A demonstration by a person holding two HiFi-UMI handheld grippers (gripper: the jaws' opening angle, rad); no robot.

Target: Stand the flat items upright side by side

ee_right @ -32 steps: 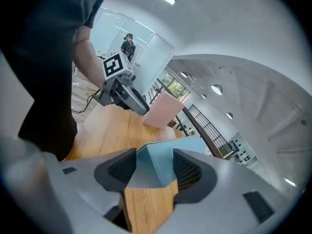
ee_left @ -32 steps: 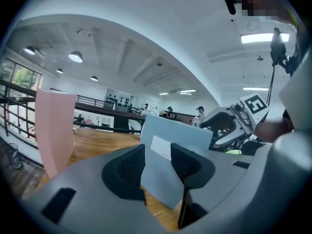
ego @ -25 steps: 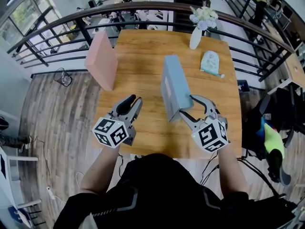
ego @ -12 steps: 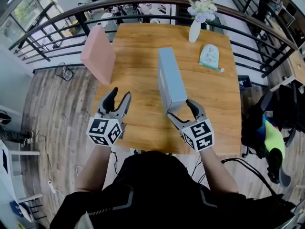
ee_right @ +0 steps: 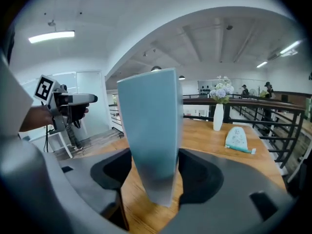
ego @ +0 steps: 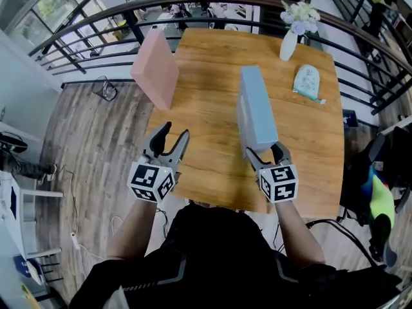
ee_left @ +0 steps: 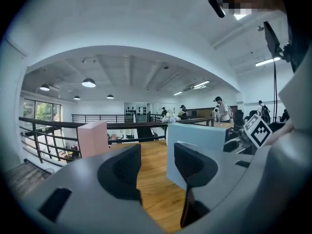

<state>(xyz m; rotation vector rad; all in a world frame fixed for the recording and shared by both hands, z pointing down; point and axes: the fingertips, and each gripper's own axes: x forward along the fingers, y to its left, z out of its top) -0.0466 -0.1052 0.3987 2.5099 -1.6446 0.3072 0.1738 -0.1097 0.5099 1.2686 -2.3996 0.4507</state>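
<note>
A light blue flat box [ego: 257,105] stands upright on edge in the middle of the wooden table [ego: 206,108]. My right gripper [ego: 265,150] straddles its near end. In the right gripper view the blue box [ee_right: 148,126] fills the gap between the pads of that gripper [ee_right: 155,169], whose jaws have just been closing on it. A pink flat box [ego: 156,69] stands upright at the table's far left edge. My left gripper [ego: 175,131] hovers over the near left of the table, apart from both boxes. Its jaws have just been opening and are empty [ee_left: 156,160].
A white vase of flowers [ego: 290,40] and a mint pouch [ego: 309,82] sit at the table's far right. A black railing [ego: 84,24] curves round the table's far side. Bare wood lies between the two boxes.
The blue box was tilted in my right gripper and now stands upright. The right gripper has rolled level and sunk at the box's near end. The left gripper's jaws have spread wider.
</note>
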